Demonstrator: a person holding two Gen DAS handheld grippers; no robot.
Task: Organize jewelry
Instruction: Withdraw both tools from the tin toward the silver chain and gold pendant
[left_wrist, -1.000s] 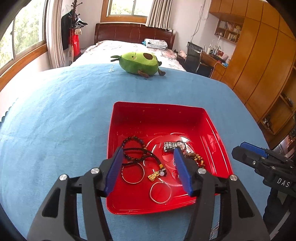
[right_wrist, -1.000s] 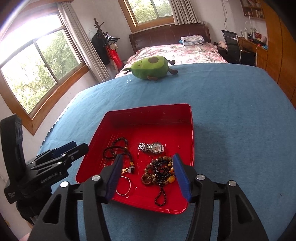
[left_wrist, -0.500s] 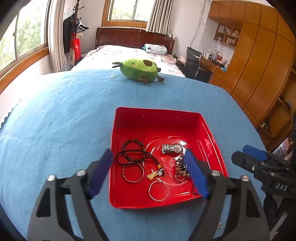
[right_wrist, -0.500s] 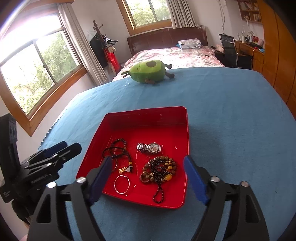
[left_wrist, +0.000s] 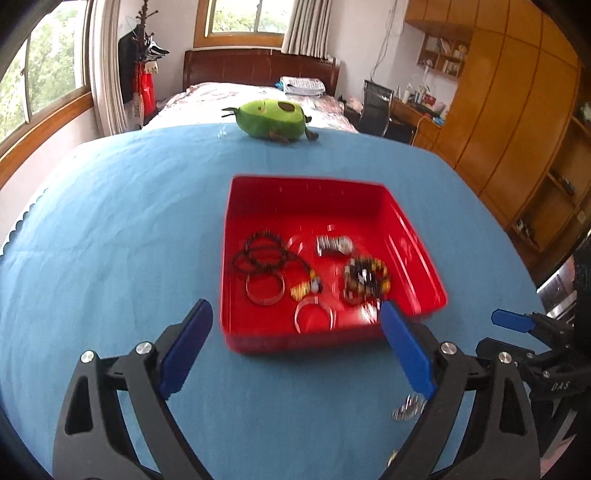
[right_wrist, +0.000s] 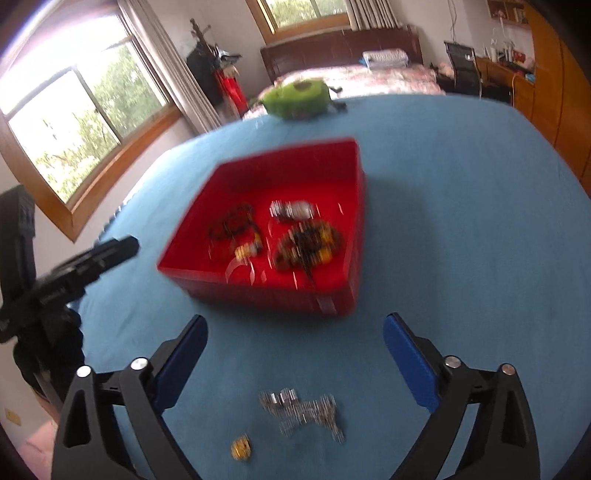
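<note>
A red tray (left_wrist: 317, 192) (right_wrist: 332, 299) sits on the blue cloth and holds a black bead necklace (left_wrist: 258, 254), a metal watch (left_wrist: 334, 244), mixed bead bracelets (left_wrist: 365, 277) and metal bangles (left_wrist: 265, 288). My left gripper (left_wrist: 295, 347) is open and empty, just short of the tray's near wall. My right gripper (right_wrist: 295, 358) is open and empty, farther back. A silver chain (right_wrist: 303, 410) and a small yellow piece (right_wrist: 241, 448) lie on the cloth between its fingers. The chain also shows in the left wrist view (left_wrist: 406, 410).
A green avocado plush (left_wrist: 273, 119) lies at the cloth's far edge. A bed, a window and a desk stand beyond it, with wooden cabinets (left_wrist: 517, 129) to the right. Each gripper shows at the side of the other's view (right_wrist: 74, 266).
Both grippers have opened wide and drawn back from over the tray toward me. The silver chain and yellow piece on the cloth have come into view.
</note>
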